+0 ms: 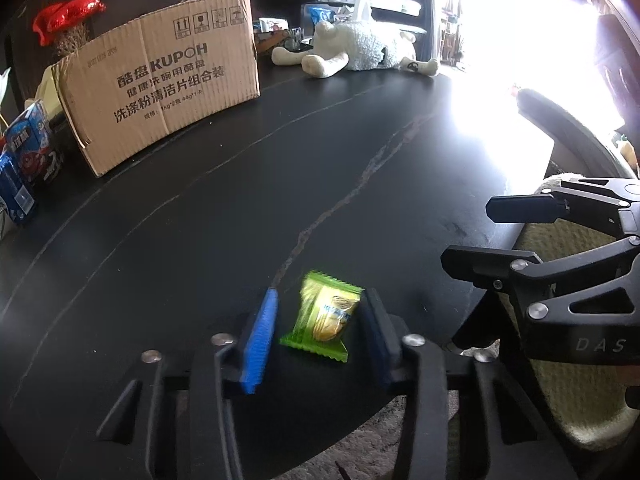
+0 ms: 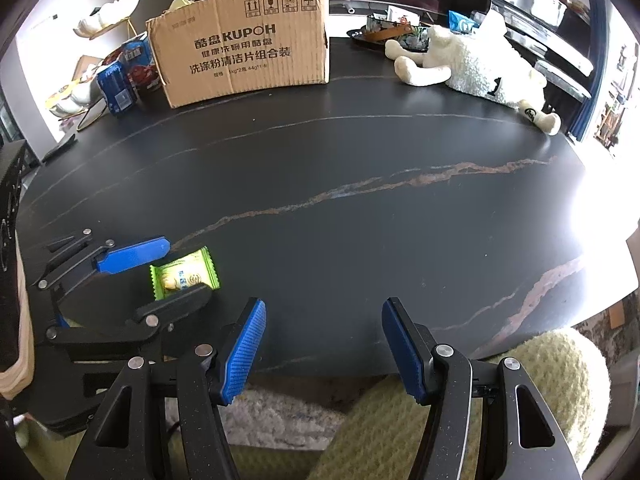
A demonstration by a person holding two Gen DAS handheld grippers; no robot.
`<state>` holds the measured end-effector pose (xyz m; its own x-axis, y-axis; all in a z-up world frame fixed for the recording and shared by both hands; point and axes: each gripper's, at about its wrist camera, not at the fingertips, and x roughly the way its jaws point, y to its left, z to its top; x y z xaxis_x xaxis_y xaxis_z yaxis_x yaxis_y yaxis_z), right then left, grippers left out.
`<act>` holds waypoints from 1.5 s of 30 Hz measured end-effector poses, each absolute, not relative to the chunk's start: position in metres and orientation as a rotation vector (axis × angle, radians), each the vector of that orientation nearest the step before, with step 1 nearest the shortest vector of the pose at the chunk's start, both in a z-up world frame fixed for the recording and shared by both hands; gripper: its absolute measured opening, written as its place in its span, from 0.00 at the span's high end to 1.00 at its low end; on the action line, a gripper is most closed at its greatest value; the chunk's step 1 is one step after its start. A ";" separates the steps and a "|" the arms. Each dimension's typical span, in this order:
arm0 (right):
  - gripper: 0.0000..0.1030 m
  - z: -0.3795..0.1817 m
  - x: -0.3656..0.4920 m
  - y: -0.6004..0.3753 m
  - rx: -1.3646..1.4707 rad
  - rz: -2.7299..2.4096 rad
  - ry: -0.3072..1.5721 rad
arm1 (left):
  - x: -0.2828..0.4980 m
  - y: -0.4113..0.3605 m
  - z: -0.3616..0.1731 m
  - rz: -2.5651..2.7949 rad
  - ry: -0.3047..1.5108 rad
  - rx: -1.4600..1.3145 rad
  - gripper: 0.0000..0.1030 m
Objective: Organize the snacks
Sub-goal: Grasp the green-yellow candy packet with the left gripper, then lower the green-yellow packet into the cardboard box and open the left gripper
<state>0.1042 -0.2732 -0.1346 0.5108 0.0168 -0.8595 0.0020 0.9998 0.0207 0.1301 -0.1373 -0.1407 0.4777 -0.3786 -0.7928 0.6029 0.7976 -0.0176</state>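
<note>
Cardboard box (image 2: 244, 40) contents hidden; left gripper (image 1: 318, 320) fingers straddle green snack packet (image 1: 324, 318), unclamped; right gripper (image 2: 324, 344) fingers apart, empty

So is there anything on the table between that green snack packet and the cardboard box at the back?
Nothing visible. The green snack packet lies between the left gripper's fingers near the table's front edge, and only bare dark tabletop stretches from there to the cardboard box.

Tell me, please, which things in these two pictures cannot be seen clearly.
- Cardboard box contents: both views, hidden by its front wall.
- Green snack packet label: left wrist view, motion-blurred; too small in the right wrist view.
- Table far right: left wrist view, washed out by window glare.
</note>
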 end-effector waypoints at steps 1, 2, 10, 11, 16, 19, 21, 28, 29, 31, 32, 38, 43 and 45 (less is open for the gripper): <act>0.40 -0.135 0.105 -0.273 0.022 0.009 1.035 | 0.131 -0.136 -0.140 -0.609 0.889 0.272 0.72; 0.40 -0.135 0.105 -0.273 0.023 0.011 1.034 | 0.131 -0.135 -0.140 -0.612 0.893 0.263 0.72; 0.40 -0.137 0.110 -0.270 0.044 0.022 1.042 | 0.134 -0.127 -0.137 -0.607 0.913 0.200 0.76; 0.40 -0.136 0.110 -0.269 0.045 0.023 1.040 | 0.134 -0.127 -0.135 -0.605 0.910 0.196 0.76; 0.40 -0.128 0.114 -0.266 0.036 0.027 1.021 | 0.135 -0.121 -0.126 -0.591 0.889 0.172 0.76; 0.40 -0.120 0.116 -0.264 0.025 0.028 1.001 | 0.135 -0.116 -0.118 -0.578 0.879 0.149 0.76; 0.40 -0.115 0.119 -0.263 0.021 0.029 0.990 | 0.135 -0.111 -0.112 -0.566 0.870 0.137 0.76; 0.40 -0.094 0.132 -0.255 0.009 0.045 0.953 | 0.139 -0.098 -0.083 -0.536 0.820 0.101 0.76; 0.40 -0.090 0.135 -0.254 0.006 0.049 0.946 | 0.140 -0.095 -0.078 -0.534 0.803 0.101 0.76; 0.40 -0.085 0.138 -0.251 -0.001 0.056 0.934 | 0.142 -0.092 -0.069 -0.523 0.781 0.105 0.76; 0.40 -0.081 0.140 -0.250 -0.003 0.060 0.927 | 0.144 -0.091 -0.064 -0.520 0.772 0.104 0.76; 0.40 -0.058 0.156 -0.242 -0.016 0.084 0.873 | 0.161 -0.086 -0.042 -0.491 0.739 0.097 0.76; 0.40 -0.040 0.173 -0.237 -0.022 0.085 0.824 | 0.176 -0.079 -0.020 -0.459 0.694 0.108 0.76; 0.40 -0.034 0.181 -0.236 -0.023 0.086 0.811 | 0.183 -0.076 -0.014 -0.445 0.683 0.107 0.76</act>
<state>0.1814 -0.2357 -0.0343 0.6857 0.0676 -0.7248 -0.0853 0.9963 0.0122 0.1830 -0.0760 -0.0139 0.6860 -0.3622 -0.6311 0.4312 0.9010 -0.0484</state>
